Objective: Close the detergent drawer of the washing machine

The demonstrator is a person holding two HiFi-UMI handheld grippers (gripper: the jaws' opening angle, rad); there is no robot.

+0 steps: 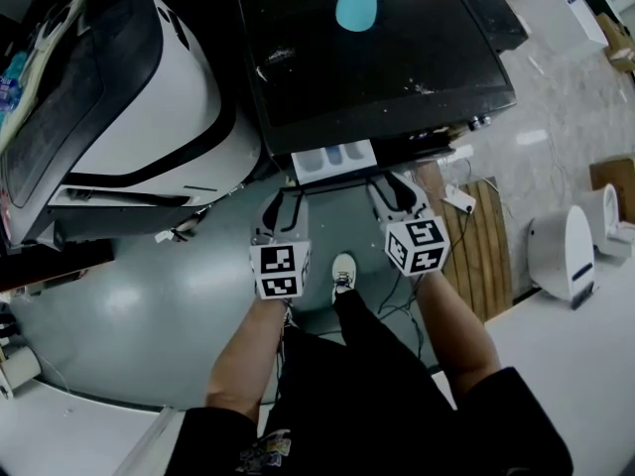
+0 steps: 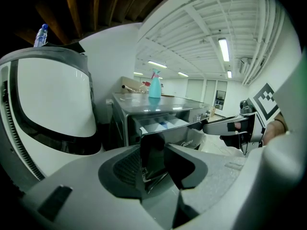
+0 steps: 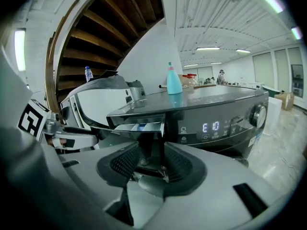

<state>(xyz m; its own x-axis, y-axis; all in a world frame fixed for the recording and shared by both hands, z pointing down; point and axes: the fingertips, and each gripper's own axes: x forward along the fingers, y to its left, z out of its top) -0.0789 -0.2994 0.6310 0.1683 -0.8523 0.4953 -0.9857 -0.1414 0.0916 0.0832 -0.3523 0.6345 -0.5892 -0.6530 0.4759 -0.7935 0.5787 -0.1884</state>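
Observation:
The dark washing machine [image 1: 377, 58] stands ahead of me, its detergent drawer [image 1: 333, 159] pulled out, white and blue inside. My left gripper [image 1: 283, 204] is just in front of the drawer's left corner and my right gripper [image 1: 395, 188] is at its right corner. In the left gripper view, the drawer's dark front panel [image 2: 153, 150] shows in the gap between the left gripper [image 2: 158, 169] jaws, which stand apart. The right gripper [image 3: 148, 164] is likewise open, with the drawer [image 3: 139, 127] straight ahead between its jaws. Whether either touches the panel I cannot tell.
A teal spray bottle [image 1: 355, 0] stands on the machine's top. A large white and black appliance [image 1: 129, 97] sits to the left. My shoe [image 1: 343, 271] and cables lie on the grey floor below. A wooden pallet [image 1: 488, 251] and a white device [image 1: 564, 251] are at right.

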